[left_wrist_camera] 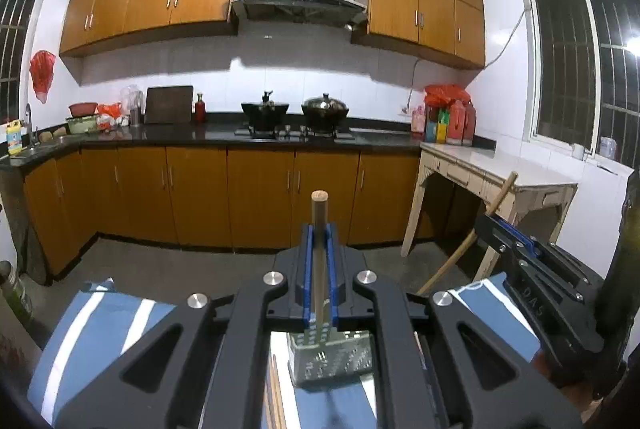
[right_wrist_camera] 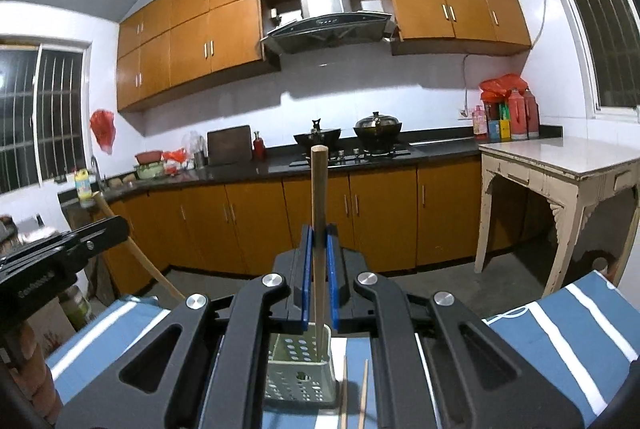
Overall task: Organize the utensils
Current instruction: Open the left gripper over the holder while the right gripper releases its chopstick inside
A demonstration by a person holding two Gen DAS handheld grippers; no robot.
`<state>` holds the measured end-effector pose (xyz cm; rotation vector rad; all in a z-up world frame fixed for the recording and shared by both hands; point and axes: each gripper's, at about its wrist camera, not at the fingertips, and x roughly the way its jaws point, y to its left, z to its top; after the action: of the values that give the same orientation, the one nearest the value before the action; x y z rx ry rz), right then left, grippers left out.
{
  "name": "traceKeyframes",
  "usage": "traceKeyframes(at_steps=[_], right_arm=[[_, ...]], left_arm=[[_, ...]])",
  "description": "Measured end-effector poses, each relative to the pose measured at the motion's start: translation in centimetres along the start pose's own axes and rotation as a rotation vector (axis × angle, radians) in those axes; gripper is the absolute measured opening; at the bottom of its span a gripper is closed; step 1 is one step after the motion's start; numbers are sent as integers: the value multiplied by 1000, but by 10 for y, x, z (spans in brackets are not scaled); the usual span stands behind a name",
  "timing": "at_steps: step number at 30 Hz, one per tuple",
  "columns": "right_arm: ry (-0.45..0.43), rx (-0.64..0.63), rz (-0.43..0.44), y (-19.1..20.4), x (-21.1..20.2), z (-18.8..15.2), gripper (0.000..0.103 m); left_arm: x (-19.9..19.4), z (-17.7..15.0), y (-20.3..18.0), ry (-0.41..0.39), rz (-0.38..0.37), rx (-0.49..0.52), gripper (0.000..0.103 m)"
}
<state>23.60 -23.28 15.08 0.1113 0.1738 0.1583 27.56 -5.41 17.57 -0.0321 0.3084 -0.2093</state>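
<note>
Clamping a wooden stick (left_wrist_camera: 319, 229) between its blue pads, the left gripper (left_wrist_camera: 319, 229) is squeezed narrow, the stick standing up past its fingertips. The right gripper (right_wrist_camera: 319, 229) is likewise pinched tight on a second wooden stick (right_wrist_camera: 319, 197), which rises well above its jaws and runs down into a pale perforated utensil holder (right_wrist_camera: 300, 373) just beneath. That holder sits on a blue-and-white striped cloth (right_wrist_camera: 560, 333), with two loose chopsticks (right_wrist_camera: 344, 393) lying beside it. In the left view the same holder (left_wrist_camera: 332, 357) shows under the gripper, and the right gripper (left_wrist_camera: 490, 219) appears at the right edge with its stick. Beyond stand kitchen cabinets (left_wrist_camera: 260, 197) and a pale side table (right_wrist_camera: 560, 165).
</note>
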Motion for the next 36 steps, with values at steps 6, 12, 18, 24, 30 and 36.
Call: traceKeyframes(at_steps=[6,12,18,24,30,36], right_arm=[[21,-11,8,3,7,-6,8],[48,12,13,-3,11,-11,8],[47,37,14,-6,2,-8,26],[38,62,8,-13,-19,-7,33],[65,83,-35,-27,-43,-17,37],[175,117,-107,-52,-56,-52,37]], left_arm=[[14,-17,0,58,23,-2,8],[26,-28,12,90,28,-20,8],[20,-29,16,78,38,-19,15],[3,-27,22,50,52,-23,28],[-23,-32,27,25,77,-10,34],[-45,-54,41,40,120,-7,40]])
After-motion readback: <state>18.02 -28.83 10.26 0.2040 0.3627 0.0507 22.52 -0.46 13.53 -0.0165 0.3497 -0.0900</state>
